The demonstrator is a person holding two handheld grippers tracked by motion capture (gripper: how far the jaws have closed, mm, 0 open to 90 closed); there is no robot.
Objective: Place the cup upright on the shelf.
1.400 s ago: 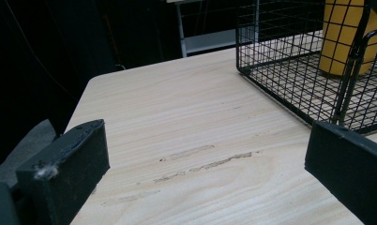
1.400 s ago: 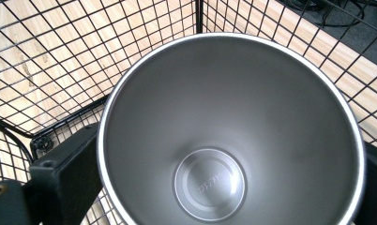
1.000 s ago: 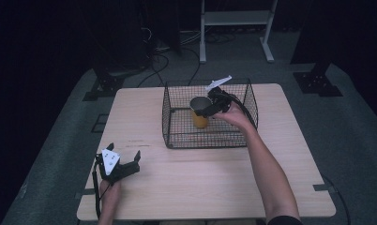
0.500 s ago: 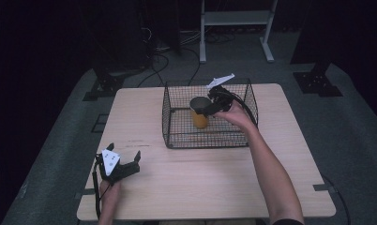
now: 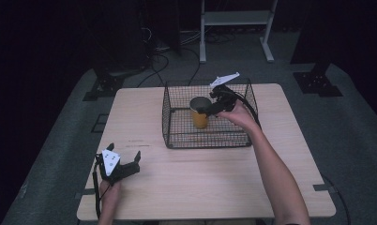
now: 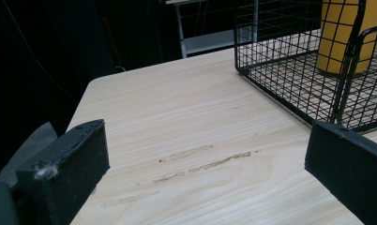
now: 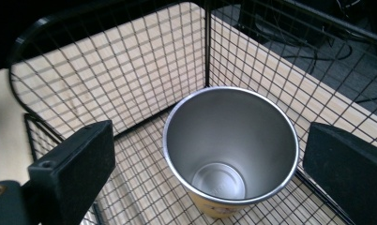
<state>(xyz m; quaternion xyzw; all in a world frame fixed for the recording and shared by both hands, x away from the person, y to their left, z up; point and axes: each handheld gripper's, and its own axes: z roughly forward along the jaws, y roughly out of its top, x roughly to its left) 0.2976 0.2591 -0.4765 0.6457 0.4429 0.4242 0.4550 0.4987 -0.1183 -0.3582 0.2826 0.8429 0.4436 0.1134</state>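
Observation:
A yellow cup (image 5: 199,116) with a steel inside stands upright in a black wire basket (image 5: 177,136) at the table's far middle. My right gripper (image 5: 209,108) hangs over the basket, open, jaws to either side of the cup's rim and just above it. From the right gripper view I look down into the empty cup (image 7: 229,145), with the right gripper (image 7: 210,140) spread wider than the rim. Resting near the table's front left corner, my left gripper (image 5: 124,152) is open and holds nothing. The left gripper view has the left gripper (image 6: 207,140) over bare wood, the basket (image 6: 280,51) and cup (image 6: 339,37) beyond.
The wooden table (image 5: 200,187) is bare between the basket and its front edge. The basket's wire walls (image 7: 130,70) close in around the cup. Dark floor, cables and a white stand frame (image 5: 233,18) lie behind the table.
The right gripper has drawn back a little from the cup. The cup stays in place in the basket. The left gripper has not moved.

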